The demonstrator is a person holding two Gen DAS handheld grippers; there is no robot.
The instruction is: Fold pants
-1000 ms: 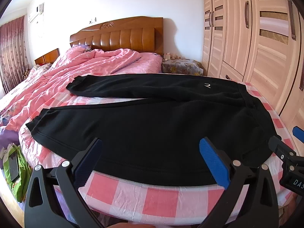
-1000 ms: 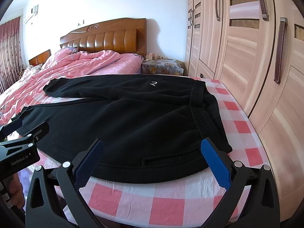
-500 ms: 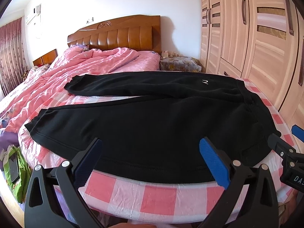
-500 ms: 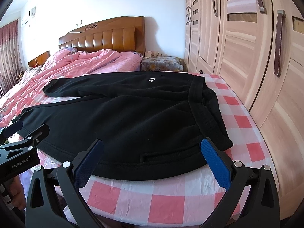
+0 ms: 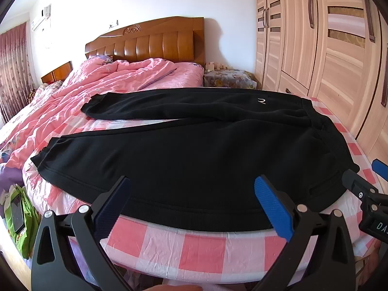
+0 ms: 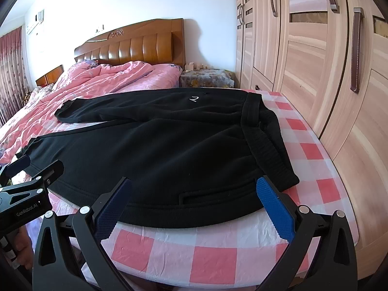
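Black pants (image 5: pixel 194 150) lie spread flat on the pink checked sheet (image 5: pixel 198 249), legs pointing left, waistband (image 6: pixel 262 140) at the right; they also show in the right wrist view (image 6: pixel 169 145). A small white logo (image 5: pixel 261 101) marks the far leg. My left gripper (image 5: pixel 191 203) is open and empty, just short of the near leg's hem edge. My right gripper (image 6: pixel 192 203) is open and empty near the pants' hip, by a pocket slit (image 6: pixel 206 195). Each gripper shows at the edge of the other's view.
A pink quilt (image 5: pixel 109 82) is bunched at the far left before a wooden headboard (image 5: pixel 150 41). A wardrobe (image 6: pixel 315 48) stands close on the right. A covered nightstand (image 5: pixel 228 78) is at the back. A green bag (image 5: pixel 19 218) lies on the floor left.
Both grippers have dropped slightly and eased toward the near edge of the pants. The pants have not moved and both jaws stay open.
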